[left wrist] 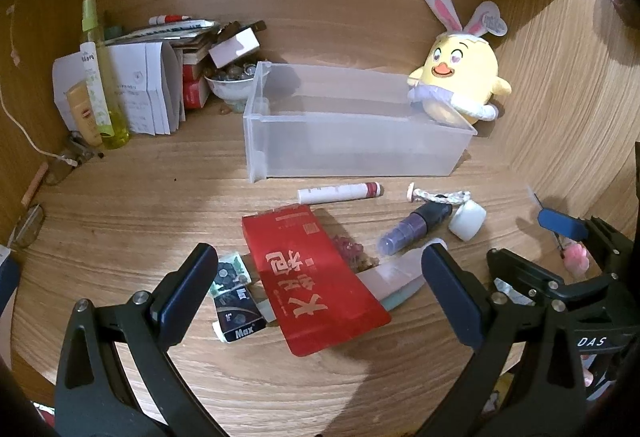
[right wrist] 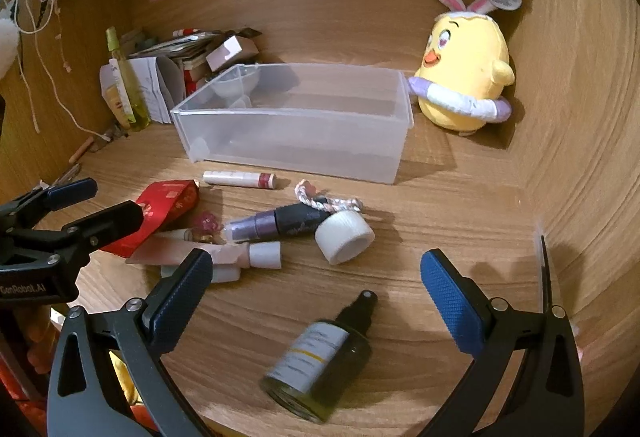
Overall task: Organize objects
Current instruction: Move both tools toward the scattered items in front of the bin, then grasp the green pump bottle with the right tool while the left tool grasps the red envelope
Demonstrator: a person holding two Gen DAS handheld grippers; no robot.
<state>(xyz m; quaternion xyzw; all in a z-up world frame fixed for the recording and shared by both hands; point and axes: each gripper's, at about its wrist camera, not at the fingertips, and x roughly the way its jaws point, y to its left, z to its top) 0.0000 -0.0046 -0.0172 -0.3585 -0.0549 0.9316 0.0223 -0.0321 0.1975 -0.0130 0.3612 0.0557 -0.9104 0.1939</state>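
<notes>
A clear plastic bin (left wrist: 352,141) (right wrist: 296,133) stands empty on the wooden desk. In front of it lie a white lipstick tube (left wrist: 340,192) (right wrist: 240,179), a red packet (left wrist: 316,277) (right wrist: 160,213), a purple bottle (left wrist: 416,227) (right wrist: 276,223), a white cap (left wrist: 467,220) (right wrist: 345,237), a braided cord (right wrist: 328,202) and small battery packs (left wrist: 234,301). A dark dropper bottle (right wrist: 320,357) lies between my right gripper's open fingers. My left gripper (left wrist: 320,289) is open over the red packet. My right gripper (right wrist: 316,289) is open and empty.
A yellow plush chick (left wrist: 460,77) (right wrist: 464,77) sits at the bin's right end. Papers, boxes, a bowl (left wrist: 230,85) and a yellow-green spray bottle (left wrist: 100,77) (right wrist: 128,89) crowd the back left corner. Wooden walls close the back and right.
</notes>
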